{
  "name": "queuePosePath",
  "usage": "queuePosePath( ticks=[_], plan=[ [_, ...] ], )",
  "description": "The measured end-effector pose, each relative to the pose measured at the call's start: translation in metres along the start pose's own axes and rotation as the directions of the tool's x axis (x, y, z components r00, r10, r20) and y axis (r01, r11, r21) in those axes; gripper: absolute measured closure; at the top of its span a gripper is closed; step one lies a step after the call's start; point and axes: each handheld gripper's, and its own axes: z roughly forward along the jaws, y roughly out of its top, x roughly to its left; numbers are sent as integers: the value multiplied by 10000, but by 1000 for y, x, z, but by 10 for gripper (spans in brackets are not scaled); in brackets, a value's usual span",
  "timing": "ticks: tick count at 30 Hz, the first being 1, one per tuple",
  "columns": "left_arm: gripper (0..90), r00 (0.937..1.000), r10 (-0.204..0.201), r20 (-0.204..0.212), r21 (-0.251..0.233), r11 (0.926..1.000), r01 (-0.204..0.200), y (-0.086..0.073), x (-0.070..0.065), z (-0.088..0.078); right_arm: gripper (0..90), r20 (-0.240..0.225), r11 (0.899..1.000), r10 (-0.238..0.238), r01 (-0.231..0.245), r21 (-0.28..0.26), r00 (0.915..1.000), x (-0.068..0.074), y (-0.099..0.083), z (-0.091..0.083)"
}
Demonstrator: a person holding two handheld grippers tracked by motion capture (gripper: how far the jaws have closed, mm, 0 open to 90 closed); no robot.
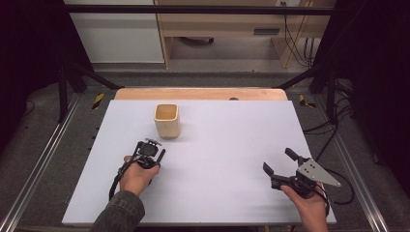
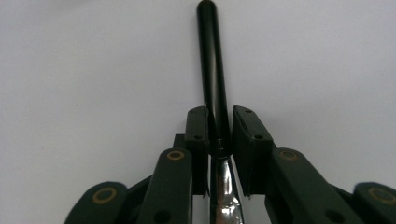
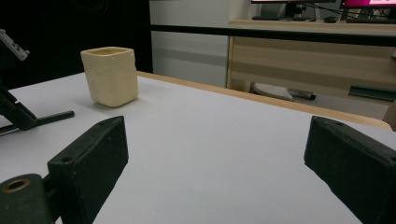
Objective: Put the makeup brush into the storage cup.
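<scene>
Two grippers over a white table, the left one clamped on a black-handled utensil.

In the high view the left gripper [image 1: 153, 155] sits toward the table's [image 1: 217, 140] left edge, just in front of a cream cup [image 1: 167, 121] standing near the far edge; the right gripper [image 1: 279, 166] hovers by the right front corner, jaws spread with nothing between them. The left gripper view adds what the high view hides: the pads [image 2: 198, 130] press both sides of the utensil [image 2: 212, 70] where its black handle meets a shiny metal shaft, handle lying flat on the table. The right gripper view shows its open jaws low over the table, the cup [image 3: 111, 75] upright beyond, unobstructed.
</scene>
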Motion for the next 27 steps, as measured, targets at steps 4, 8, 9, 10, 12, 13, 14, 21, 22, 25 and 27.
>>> queuePosePath(
  ticks=[4, 8, 9, 10, 12, 13, 14, 21, 22, 25, 27],
  plan=[
    [782, 9999, 143, -29, -36, 9999, -143, 0, -1, 0, 67, -9, 10000, -9, 9, -7, 10000, 0, 0, 0],
    [789, 9993, 378, 13, -65, 9993, -378, -1, -1, 0, 67, 1, 10000, -2, 2, 3, 10000, 0, 0, 0],
    [789, 9990, 439, 32, -88, 9990, -438, -1, -1, 0, 67, -1, 10000, -4, 4, -10, 10000, 0, 0, 0],
    [790, 9985, 539, 57, -90, 9985, -539, -1, 0, 0, 67, -8, 10000, -4, 4, -4, 10000, 0, 0, 0],
    [791, 9978, 656, 78, -115, 9978, -655, -2, -1, -1, 67, -19, 10000, -33, 33, -13, 10000, 0, 0, 0],
    [792, 9971, 759, 107, -91, 9971, -758, -2, -1, -1, 67, -19, 10000, -43, 43, -16, 10000, 0, 0, 0],
    [792, 9967, 800, 131, -84, 9968, -799, -2, 0, -1, 67, -16, 10000, -40, 40, -10, 10000, 0, 0, 0],
    [793, 9919, 1263, 125, -431, 9911, -1257, 1, 2, -10, 66, -121, 9997, -217, 218, 70, 9997, 4, 0, 3],
    [793, 9909, 1341, 147, -490, 9899, -1333, 2, 2, -11, 66, -162, 9996, -249, 250, 101, 9996, 6, 0, 3],
    [793, 9871, 1584, 214, -635, 9856, -1568, 3, 2, -13, 67, -276, 9985, -497, 502, 202, 9984, 10, 0, 6],
    [792, 9849, 1716, 239, -715, 9829, -1695, 4, 2, -15, 66, -393, 9973, -660, 672, 286, 9970, 14, 0, 8]
  ],
)
